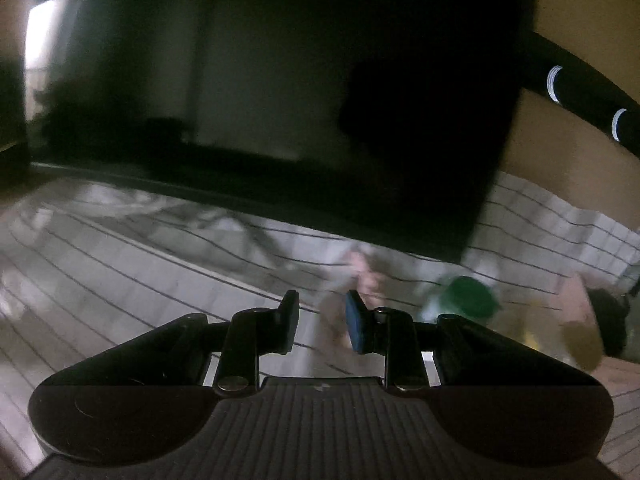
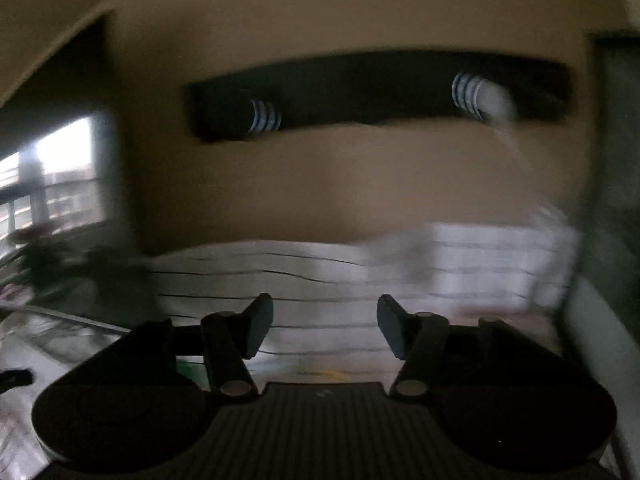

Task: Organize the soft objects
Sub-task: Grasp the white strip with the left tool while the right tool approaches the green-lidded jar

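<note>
Both views are blurred by motion. In the left wrist view my left gripper [image 1: 322, 320] is open and empty above a white cloth with thin dark lines [image 1: 140, 272]. Just beyond its fingers lies a pale pinkish soft object [image 1: 362, 276], and to the right a green round object [image 1: 470, 298]. In the right wrist view my right gripper [image 2: 325, 326] is open and empty, held above the same striped white cloth [image 2: 320, 276]. A pale crumpled soft shape [image 2: 404, 256] lies on the cloth further back, too blurred to name.
A large dark screen [image 1: 280, 100] stands at the back of the cloth-covered surface. A dark wall shelf [image 2: 380, 92] with white-ringed objects hangs on the tan wall. A window [image 2: 56, 176] with plants is at the left. A brownish object [image 1: 580, 320] lies at the right.
</note>
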{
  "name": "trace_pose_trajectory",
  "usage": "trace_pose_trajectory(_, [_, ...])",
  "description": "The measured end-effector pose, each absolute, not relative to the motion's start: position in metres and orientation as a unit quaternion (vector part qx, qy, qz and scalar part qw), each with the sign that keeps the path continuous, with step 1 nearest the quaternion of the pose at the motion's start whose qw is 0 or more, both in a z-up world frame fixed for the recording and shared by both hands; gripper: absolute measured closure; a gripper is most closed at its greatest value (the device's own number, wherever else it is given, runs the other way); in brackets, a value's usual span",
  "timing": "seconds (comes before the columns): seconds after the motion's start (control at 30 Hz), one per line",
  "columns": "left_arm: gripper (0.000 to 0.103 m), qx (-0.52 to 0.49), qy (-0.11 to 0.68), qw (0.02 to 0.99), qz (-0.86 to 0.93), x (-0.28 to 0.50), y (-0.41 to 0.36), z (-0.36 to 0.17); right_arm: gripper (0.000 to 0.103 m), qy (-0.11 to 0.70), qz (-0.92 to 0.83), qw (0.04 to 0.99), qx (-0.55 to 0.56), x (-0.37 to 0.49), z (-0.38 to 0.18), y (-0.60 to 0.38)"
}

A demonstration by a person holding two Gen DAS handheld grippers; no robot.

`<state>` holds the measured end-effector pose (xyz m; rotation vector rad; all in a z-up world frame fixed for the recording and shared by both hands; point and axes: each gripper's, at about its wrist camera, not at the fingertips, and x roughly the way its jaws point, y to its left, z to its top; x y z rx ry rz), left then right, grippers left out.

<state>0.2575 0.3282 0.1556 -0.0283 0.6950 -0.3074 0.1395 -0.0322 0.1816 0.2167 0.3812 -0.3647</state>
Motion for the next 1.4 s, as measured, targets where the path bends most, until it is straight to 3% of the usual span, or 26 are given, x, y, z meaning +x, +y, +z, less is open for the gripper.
trace_pose_trajectory(0.17, [0.075,-0.028,0.364,0.916,-0.165,0.265,0.345,0.135,0.042,0.19,-0.112,0.972,0.083,0.173,0.199,0.044])
trace_pose_trajectory(0.4, [0.075,-0.067,0.406,0.888,-0.206,0.262,0.305,0.084,0.042,0.196,-0.073,0.978,0.007,0.189,0.209,0.095])
trace_pose_trajectory(0.83, [0.075,-0.055,0.467,0.874,-0.127,0.294,0.256,0.033,0.043,0.256,-0.013,0.964,-0.075,0.192,0.144,0.073])
trace_pose_trajectory(1.33, [0.074,0.028,0.458,0.882,-0.108,0.288,0.235,0.021,0.043,0.29,0.015,0.957,-0.014,0.208,0.118,0.046])
trace_pose_trajectory(1.4, [0.082,0.035,0.453,0.883,-0.114,0.286,0.236,0.02,0.043,0.291,0.01,0.957,-0.013,0.206,0.117,0.046])
